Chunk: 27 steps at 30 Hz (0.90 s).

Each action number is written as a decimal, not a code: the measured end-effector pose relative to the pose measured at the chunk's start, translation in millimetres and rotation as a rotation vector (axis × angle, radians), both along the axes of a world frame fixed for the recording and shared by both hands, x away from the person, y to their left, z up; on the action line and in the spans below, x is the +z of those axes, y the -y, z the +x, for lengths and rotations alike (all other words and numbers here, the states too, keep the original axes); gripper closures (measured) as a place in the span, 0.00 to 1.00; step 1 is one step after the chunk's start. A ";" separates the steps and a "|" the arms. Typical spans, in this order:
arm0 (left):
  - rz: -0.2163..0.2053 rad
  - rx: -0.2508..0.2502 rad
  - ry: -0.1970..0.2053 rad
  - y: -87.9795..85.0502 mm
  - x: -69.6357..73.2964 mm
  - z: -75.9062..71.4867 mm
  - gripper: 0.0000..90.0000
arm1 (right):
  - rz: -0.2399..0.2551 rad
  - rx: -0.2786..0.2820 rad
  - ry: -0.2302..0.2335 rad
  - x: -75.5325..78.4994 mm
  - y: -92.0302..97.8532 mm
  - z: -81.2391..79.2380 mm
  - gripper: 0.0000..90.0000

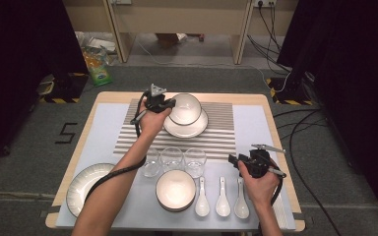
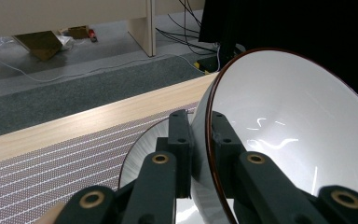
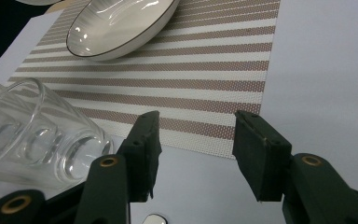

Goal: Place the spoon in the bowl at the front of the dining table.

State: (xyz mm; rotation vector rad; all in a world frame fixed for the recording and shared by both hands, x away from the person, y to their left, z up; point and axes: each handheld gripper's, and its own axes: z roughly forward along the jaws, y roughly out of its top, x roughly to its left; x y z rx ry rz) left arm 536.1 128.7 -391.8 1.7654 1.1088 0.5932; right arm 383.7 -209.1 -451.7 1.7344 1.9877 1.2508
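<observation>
A white bowl with a dark rim [image 1: 185, 108] is over a white plate [image 1: 193, 129] on the striped placemat [image 1: 216, 140] at the back of the table. My left gripper [image 1: 170, 104] is shut on the bowl's left rim. In the left gripper view the rim [image 2: 208, 140] runs between the two jaws of my left gripper [image 2: 200, 135], one jaw inside the bowl [image 2: 284, 121] and one outside, with the plate [image 2: 142, 151] below. My right gripper [image 1: 234, 161] hovers open at the front right. In its own view, the right gripper [image 3: 196, 149] has nothing between its jaws.
Three clear glasses [image 1: 172, 158] stand in a row in front of the placemat, also seen as glasses [image 3: 37, 133] lower left. A stack of bowls [image 1: 175, 189] and three white spoons [image 1: 222, 196] lie near the front edge. Another plate [image 1: 86, 184] sits at the front left corner.
</observation>
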 end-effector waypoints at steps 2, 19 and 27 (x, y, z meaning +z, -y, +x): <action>-0.002 0.001 -0.001 0.6 -0.1 0.9 0.90 | 0.001 0.000 -0.001 0.0 0.4 0.0 0.57; 0.004 0.002 -0.009 3.6 0.5 6.5 0.90 | 0.005 0.001 -0.004 0.0 0.2 0.0 0.57; 0.004 0.003 -0.013 4.6 0.6 8.3 0.90 | 0.004 -0.002 -0.003 0.2 0.5 0.1 0.57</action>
